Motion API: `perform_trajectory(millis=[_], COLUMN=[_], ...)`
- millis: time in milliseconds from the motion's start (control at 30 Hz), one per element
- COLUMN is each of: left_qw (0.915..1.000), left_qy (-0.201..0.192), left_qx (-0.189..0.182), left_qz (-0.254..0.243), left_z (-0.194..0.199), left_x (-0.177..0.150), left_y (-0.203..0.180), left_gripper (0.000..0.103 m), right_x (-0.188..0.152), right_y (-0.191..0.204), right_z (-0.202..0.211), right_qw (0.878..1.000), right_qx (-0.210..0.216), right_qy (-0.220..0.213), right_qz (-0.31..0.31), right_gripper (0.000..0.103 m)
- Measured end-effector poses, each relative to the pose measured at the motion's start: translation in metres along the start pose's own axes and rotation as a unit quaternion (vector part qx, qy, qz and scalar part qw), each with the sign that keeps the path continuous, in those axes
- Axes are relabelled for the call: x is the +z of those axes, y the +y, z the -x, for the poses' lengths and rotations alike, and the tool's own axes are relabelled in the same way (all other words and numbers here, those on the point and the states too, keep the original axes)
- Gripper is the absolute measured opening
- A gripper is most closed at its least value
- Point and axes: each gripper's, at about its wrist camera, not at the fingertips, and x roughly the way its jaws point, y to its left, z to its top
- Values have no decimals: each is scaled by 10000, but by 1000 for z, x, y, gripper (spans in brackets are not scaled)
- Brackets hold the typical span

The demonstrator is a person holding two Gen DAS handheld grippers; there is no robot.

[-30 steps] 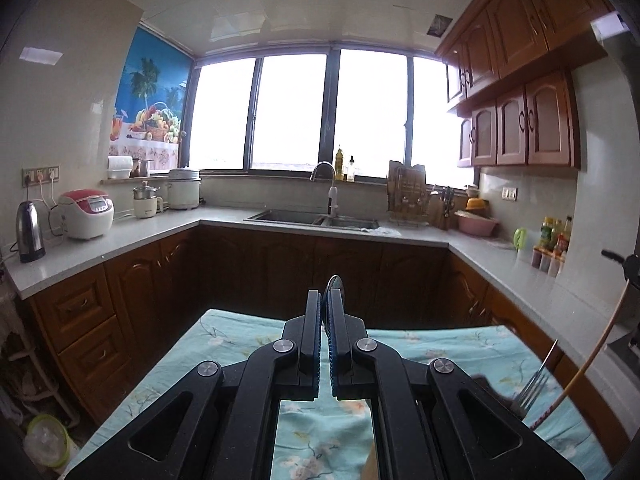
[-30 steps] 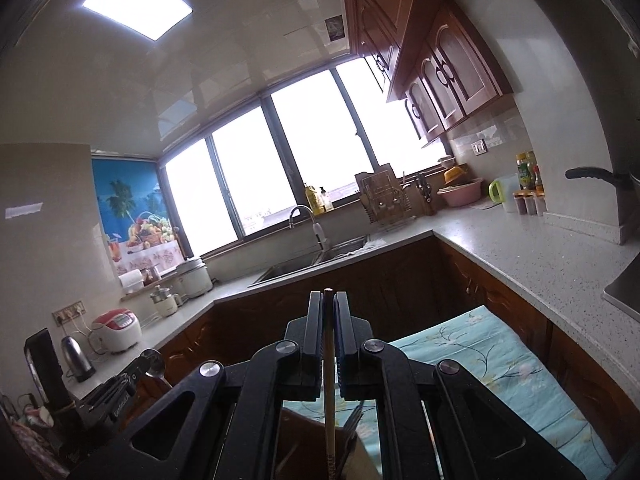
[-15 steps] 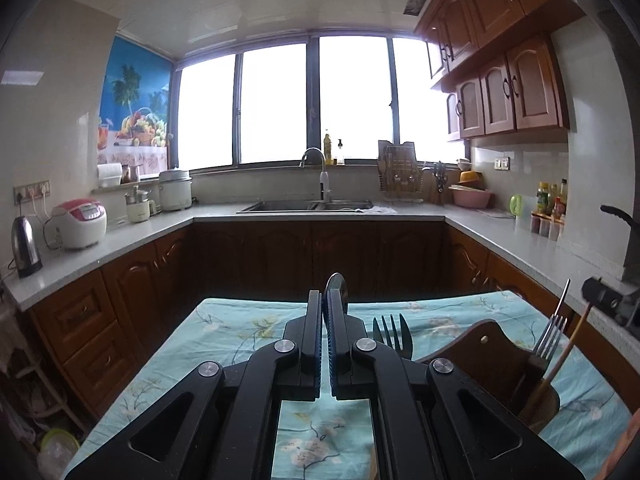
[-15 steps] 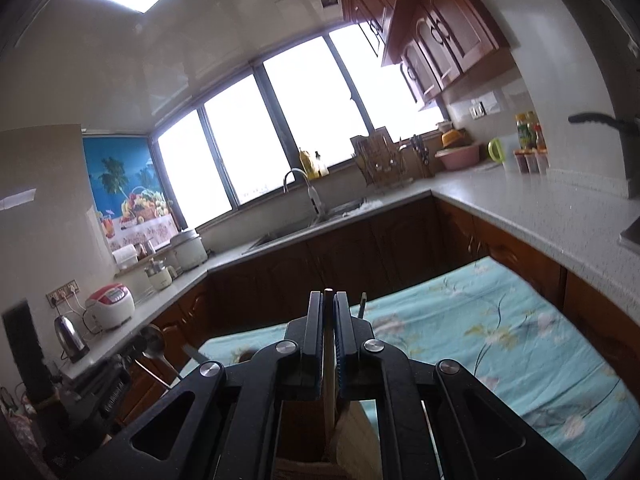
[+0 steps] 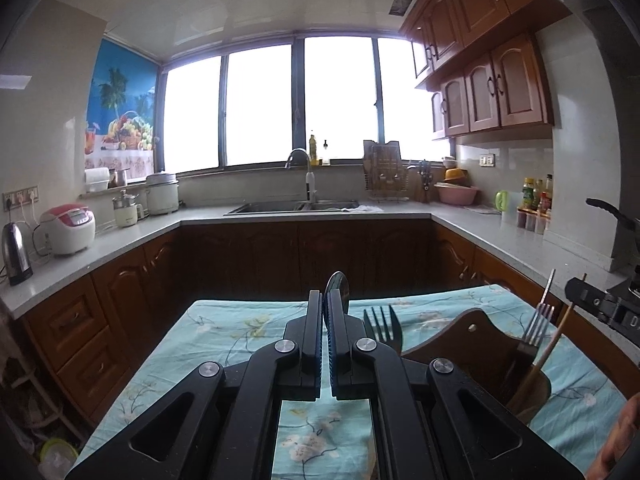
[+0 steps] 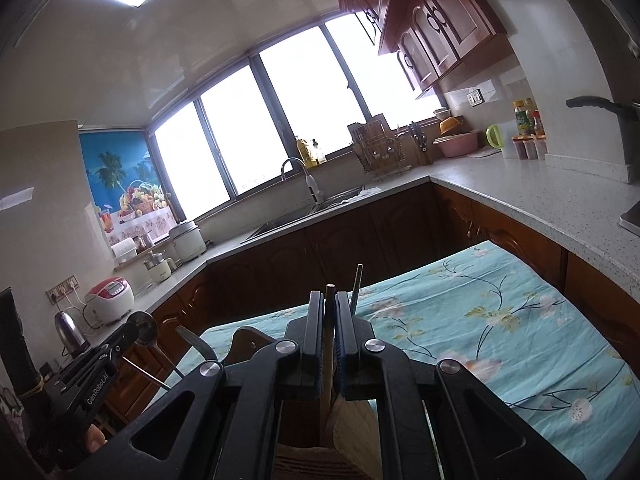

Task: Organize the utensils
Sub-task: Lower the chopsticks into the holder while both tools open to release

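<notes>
Over the last sec both views dropped level & the wooden holder (image 5: 472,344) came into sight beside the left gripper (image 5: 325,344), so both loads look near drop-off. Left gripper is clamped on a spoon (image 5: 337,286); right gripper (image 6: 329,344) is pinched on a chopstick (image 6: 329,300) w/ its lower end over the holder. Forks (image 5: 534,332) already standing inside crowd the slots on the cloth-covered bench (image 6: 500,320).

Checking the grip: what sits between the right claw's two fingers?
A wooden chopstick, clamped upright between the right claw's fingers above the wooden holder, in the right wrist view.
</notes>
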Motion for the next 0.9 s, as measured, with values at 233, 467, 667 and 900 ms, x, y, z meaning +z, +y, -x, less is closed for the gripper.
perform_trajectory(millis=[233,467,667,900], left_qw=[9999,9998,9998,9998], left_qy=[16,24,-11,28], left_qx=[-134,-176,-192,-190], left_qz=[1,-31,-40,-33], left_z=[0,1,7,1], left_x=[-7,-7,-11,-7], left_y=[7,13,11,12], left_gripper=[1,2,2,1], right_x=[-4,-6,-9,-11], right_y=[-1,2,3,5], right_z=[-2,-4,-4,-4], right_qw=[10000,9998,9999,9997], right_qx=[6,15,16,16], right_qy=[95,167,167,241], right_qz=[-27,-60,-30,-35], right_gripper=[6,7,8,9])
